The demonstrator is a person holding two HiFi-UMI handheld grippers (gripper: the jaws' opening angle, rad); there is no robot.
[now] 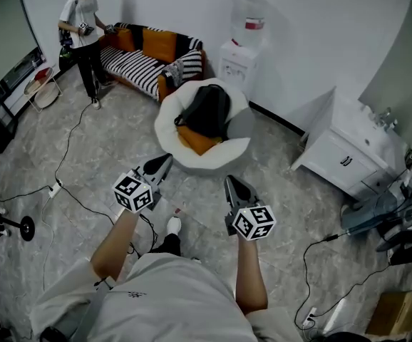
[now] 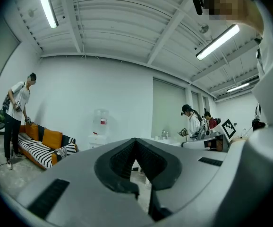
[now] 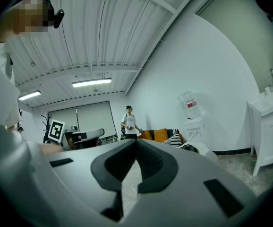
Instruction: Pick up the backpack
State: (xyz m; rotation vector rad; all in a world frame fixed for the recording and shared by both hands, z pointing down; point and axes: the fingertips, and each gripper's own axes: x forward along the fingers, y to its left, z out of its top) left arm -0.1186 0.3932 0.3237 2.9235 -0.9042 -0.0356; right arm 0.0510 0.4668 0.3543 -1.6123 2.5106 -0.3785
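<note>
Our left tool point(image 1: 166, 159) and right tool point(image 1: 232, 183) are both pressed together, empty. The backpack point(image 1: 207, 110) lies on the round white chair point(image 1: 165, 122) just beyond them; we should open the jaws before reaching its upper edge.

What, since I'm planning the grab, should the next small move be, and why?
Probably carry the left gripper and the right gripper forward toward the black fabric backpack, opening them on the way. Both are shut and empty, pointing at the round white cushioned chair where the backpack lies, but they are short of it and touch nothing.
</note>
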